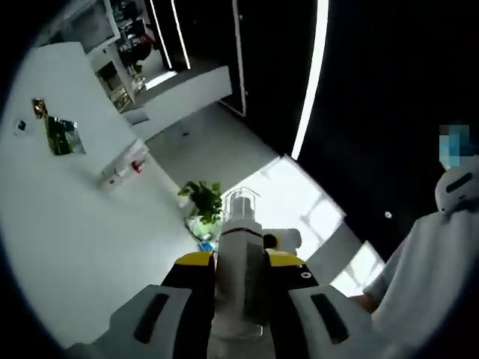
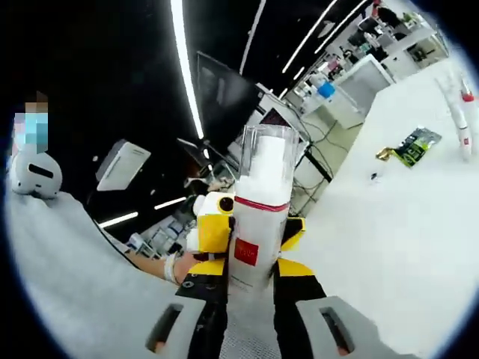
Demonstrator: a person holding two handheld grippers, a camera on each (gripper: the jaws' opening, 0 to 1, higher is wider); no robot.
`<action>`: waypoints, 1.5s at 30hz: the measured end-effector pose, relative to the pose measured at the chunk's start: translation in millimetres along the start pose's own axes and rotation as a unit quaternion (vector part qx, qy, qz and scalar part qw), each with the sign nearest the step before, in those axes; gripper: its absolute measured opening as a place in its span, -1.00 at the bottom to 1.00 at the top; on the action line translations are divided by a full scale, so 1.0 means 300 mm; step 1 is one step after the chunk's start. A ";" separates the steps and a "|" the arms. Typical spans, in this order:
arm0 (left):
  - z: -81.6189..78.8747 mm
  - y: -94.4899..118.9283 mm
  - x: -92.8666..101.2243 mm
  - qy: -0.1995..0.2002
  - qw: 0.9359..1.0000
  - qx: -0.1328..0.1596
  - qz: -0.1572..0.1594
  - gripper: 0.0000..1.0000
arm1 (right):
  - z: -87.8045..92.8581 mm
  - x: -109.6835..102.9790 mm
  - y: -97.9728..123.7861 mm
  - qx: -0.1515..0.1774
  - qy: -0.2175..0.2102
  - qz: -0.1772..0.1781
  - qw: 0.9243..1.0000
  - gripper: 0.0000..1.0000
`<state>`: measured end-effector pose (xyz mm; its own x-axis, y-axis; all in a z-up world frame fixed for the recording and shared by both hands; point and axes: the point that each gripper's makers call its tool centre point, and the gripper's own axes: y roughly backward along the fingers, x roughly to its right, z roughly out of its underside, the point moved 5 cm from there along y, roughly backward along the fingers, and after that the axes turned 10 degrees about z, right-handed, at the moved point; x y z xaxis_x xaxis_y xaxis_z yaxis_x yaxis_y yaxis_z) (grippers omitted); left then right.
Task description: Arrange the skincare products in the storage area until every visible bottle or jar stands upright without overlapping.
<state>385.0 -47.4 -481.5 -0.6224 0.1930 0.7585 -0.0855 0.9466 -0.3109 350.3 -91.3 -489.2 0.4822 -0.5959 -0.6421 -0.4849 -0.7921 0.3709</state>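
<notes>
A white bottle (image 1: 238,238) with a red band and a clear cap stands between the jaws of my left gripper (image 1: 241,263), which is shut on its body. In the right gripper view the same kind of white bottle (image 2: 262,183), with a red square label, is clamped in my right gripper (image 2: 251,263). A yellow tip of the other gripper (image 2: 214,221) sits close against that bottle's left side. I cannot tell whether both grippers hold one bottle. Two more white tubes (image 1: 121,169) with red caps lie flat on the white table (image 1: 75,239); these lying tubes (image 2: 462,112) also show far right.
A green packet (image 1: 63,136) lies on the table near the tubes, and the packet (image 2: 413,146) shows again at upper right. A small green plant (image 1: 202,199) stands behind the bottle. A person in white (image 1: 426,284) is close by, with a hand (image 2: 176,267) beside the grippers.
</notes>
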 end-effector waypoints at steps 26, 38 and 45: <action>0.030 -0.002 0.004 -0.029 0.999 -0.042 -0.004 -0.59 | -0.102 0.014 0.190 0.075 0.044 0.014 0.996 -0.26; 0.073 -0.028 0.054 -0.038 0.995 -0.085 0.041 -0.59 | -0.102 -0.015 0.120 0.050 0.059 0.012 0.997 -0.43; 0.094 -0.036 0.064 -0.038 0.992 -0.104 0.052 -0.59 | -0.099 -0.034 0.115 0.040 0.062 -0.002 0.997 -0.67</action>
<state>352.1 -61.4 -479.8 -0.6772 0.2799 0.6804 0.1406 0.9570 -0.2538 350.2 -116.5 -450.0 0.5681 -0.6093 -0.5532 -0.5373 -0.7838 0.3115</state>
